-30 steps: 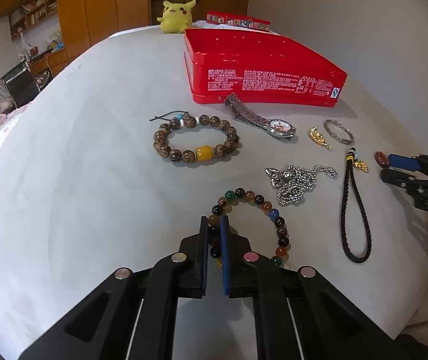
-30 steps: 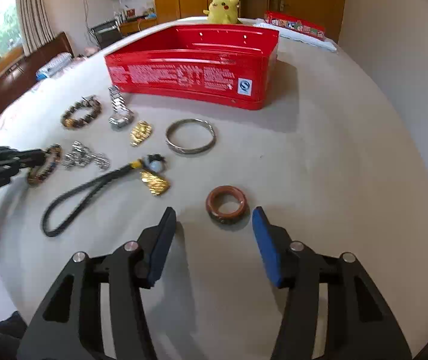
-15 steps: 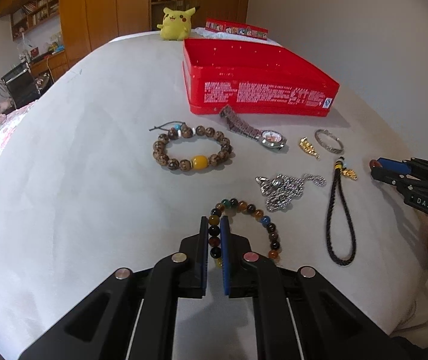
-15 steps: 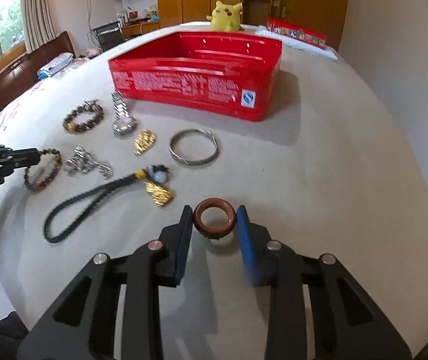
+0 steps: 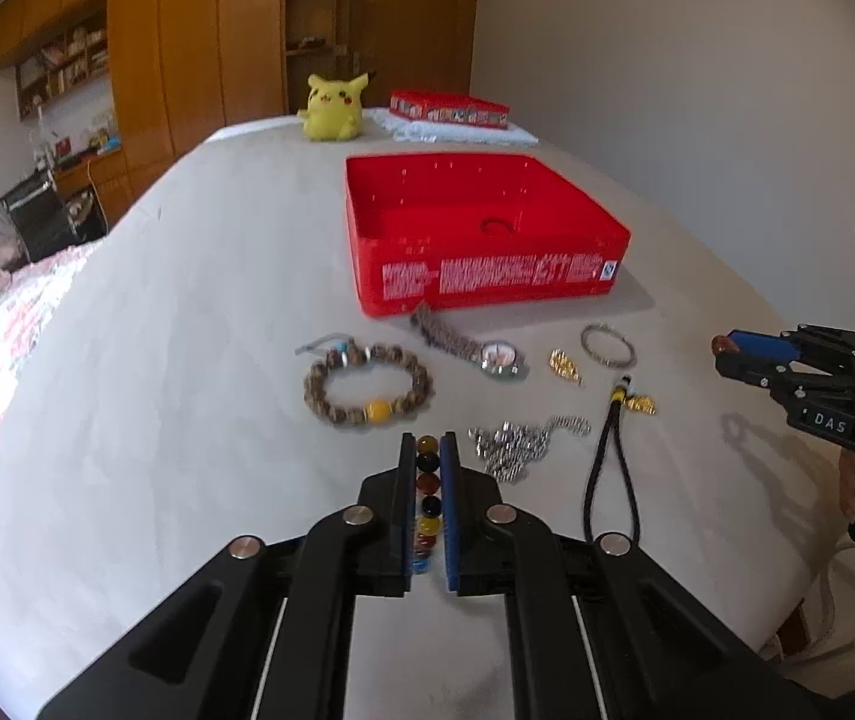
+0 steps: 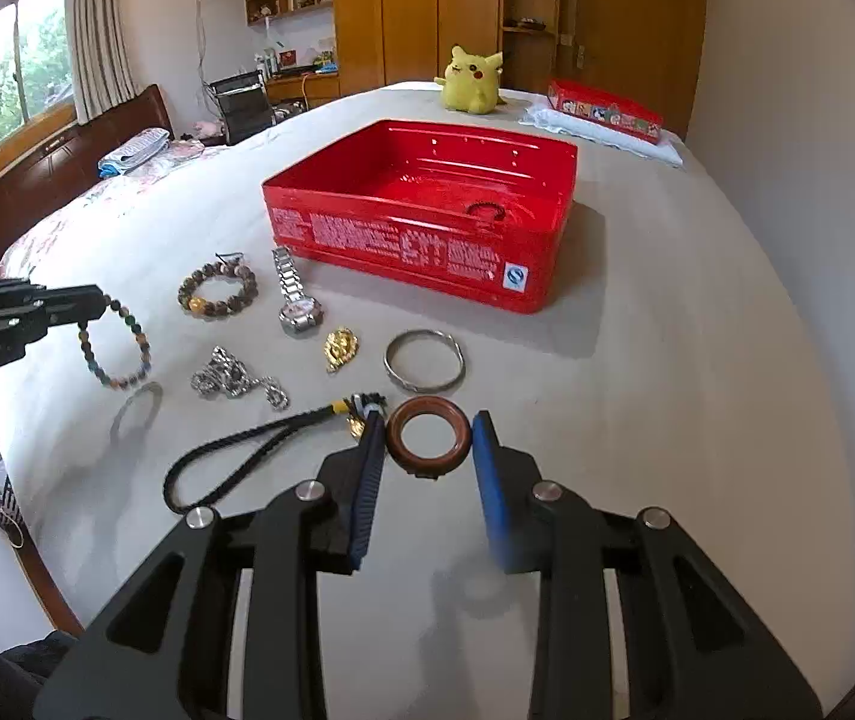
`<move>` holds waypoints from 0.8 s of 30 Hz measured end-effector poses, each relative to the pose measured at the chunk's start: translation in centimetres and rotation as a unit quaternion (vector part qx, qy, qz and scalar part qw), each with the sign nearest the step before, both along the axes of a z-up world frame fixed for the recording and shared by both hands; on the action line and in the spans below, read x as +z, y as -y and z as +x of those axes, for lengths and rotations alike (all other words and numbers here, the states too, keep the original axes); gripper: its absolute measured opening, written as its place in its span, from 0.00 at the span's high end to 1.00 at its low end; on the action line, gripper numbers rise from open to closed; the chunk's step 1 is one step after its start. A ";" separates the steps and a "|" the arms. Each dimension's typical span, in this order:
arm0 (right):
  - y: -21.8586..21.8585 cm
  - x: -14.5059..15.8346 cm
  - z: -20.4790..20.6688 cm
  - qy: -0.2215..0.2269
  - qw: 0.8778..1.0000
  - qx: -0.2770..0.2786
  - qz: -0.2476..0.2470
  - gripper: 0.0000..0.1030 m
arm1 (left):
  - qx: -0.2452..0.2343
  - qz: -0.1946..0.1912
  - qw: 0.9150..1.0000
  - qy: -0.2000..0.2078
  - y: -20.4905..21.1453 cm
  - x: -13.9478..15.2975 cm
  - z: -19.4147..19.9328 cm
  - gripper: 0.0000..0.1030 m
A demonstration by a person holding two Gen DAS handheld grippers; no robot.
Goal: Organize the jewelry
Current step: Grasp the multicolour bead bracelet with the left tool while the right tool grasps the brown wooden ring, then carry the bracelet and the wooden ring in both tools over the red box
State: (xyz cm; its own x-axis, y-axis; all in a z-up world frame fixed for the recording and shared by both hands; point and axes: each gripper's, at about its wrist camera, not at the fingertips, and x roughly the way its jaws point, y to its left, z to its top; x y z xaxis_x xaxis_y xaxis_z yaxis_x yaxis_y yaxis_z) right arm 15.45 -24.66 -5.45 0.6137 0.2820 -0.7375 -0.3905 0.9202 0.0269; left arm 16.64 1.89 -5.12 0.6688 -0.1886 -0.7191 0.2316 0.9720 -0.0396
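Note:
My left gripper [image 5: 428,447] is shut on a multicoloured bead bracelet [image 5: 427,492] and holds it above the bed; it hangs from the gripper in the right wrist view [image 6: 118,348]. My right gripper [image 6: 427,426] is shut on a brown ring [image 6: 429,435], lifted off the bed; it shows from the side in the left wrist view [image 5: 727,343]. An open red tin box [image 5: 481,228] stands beyond the jewelry, with a small ring inside [image 6: 485,210].
On the white bed lie a wooden bead bracelet [image 5: 367,384], a wristwatch [image 5: 499,357], a gold pendant [image 5: 565,363], a silver bangle [image 5: 607,345], a silver chain [image 5: 523,444] and a black braided cord [image 5: 610,468]. A yellow plush [image 5: 334,105] sits behind.
My left gripper has lifted the multicoloured bracelet off the bed. My right gripper closed on the brown ring and raised it. Both have risen.

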 end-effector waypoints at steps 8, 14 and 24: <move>-0.5 2.0 0.2 0.010 1.000 0.011 0.009 0.72 | -0.017 0.006 1.000 0.023 0.3 2.6 1.0 0.93; -0.9 3.3 0.8 0.012 1.000 0.023 0.014 0.72 | -0.026 0.010 0.999 0.032 0.9 3.8 1.9 0.93; -1.3 5.5 3.4 0.014 0.999 0.035 0.024 0.72 | -0.037 0.019 0.998 0.054 1.9 5.8 4.1 0.93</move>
State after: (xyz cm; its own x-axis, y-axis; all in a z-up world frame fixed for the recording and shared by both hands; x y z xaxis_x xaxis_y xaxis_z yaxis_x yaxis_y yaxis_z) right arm 18.85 -23.40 0.04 0.6113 0.3595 -0.7050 -0.4550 0.8886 0.0586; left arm 20.71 0.02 0.65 0.7281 -0.2136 -0.6514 0.3033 0.9525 0.0266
